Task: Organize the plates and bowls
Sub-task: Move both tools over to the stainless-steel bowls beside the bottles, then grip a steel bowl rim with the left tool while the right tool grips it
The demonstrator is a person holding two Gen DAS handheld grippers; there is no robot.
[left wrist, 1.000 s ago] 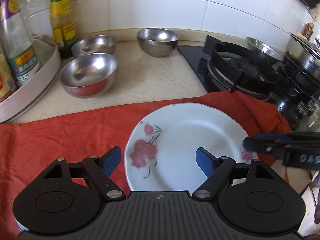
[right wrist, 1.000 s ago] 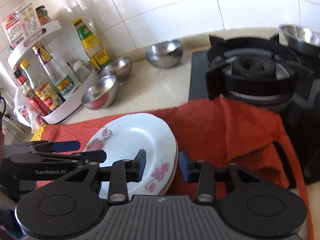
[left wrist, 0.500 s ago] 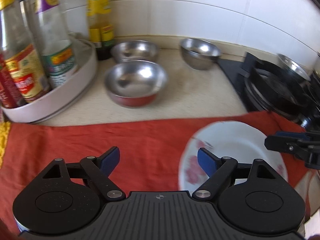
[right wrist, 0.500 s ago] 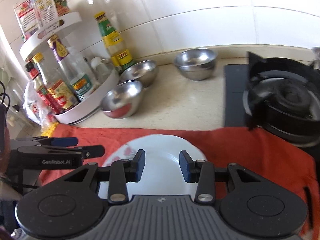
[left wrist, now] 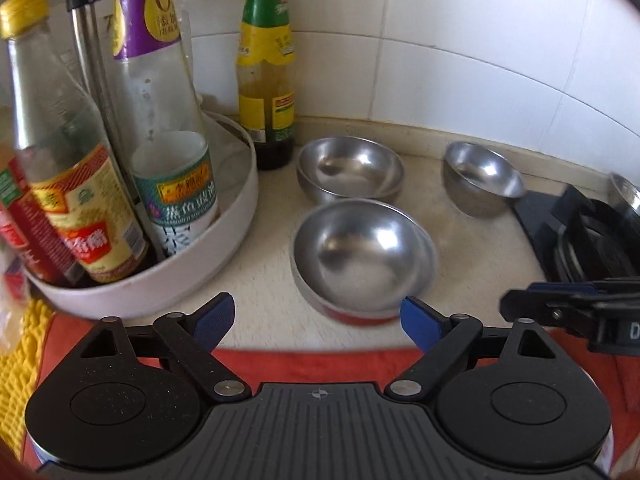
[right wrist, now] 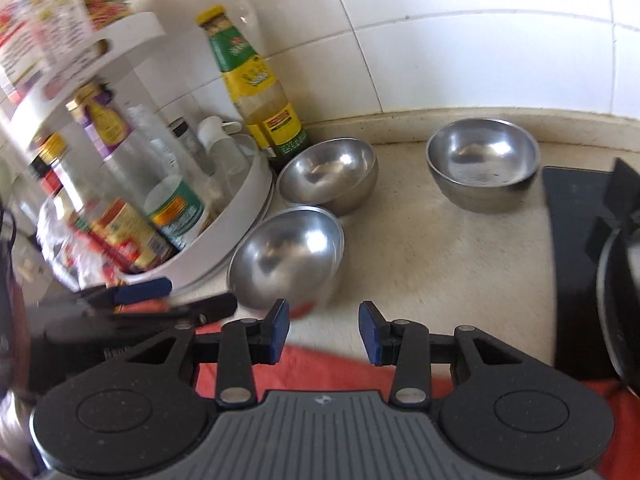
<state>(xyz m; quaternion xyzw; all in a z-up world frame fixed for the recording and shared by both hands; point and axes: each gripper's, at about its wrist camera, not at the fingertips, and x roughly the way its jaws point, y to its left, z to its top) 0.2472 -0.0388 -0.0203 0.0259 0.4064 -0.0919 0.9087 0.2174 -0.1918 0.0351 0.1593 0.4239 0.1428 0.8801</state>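
Speckled beige table point(left wrist: 472, 248) is running under white wall tiles point(right wrist: 480, 40), with an orange cloth point(left wrist: 320, 364) lying along its near edge. Three steel bowls are sitting on it: near bowl point(left wrist: 362, 256) at 12 o'clock from the left gripper point(left wrist: 318, 318), back bowl point(left wrist: 350, 168) just behind it, third bowl point(left wrist: 482, 178) at 1 o'clock beside the stove point(left wrist: 592, 240). A white rack point(left wrist: 224, 240) of bottles is standing at 10 o'clock. Left fingers have just been opening, wide apart, empty. Right gripper point(right wrist: 323, 328) is tilting downward, its fingers apart with nothing between.
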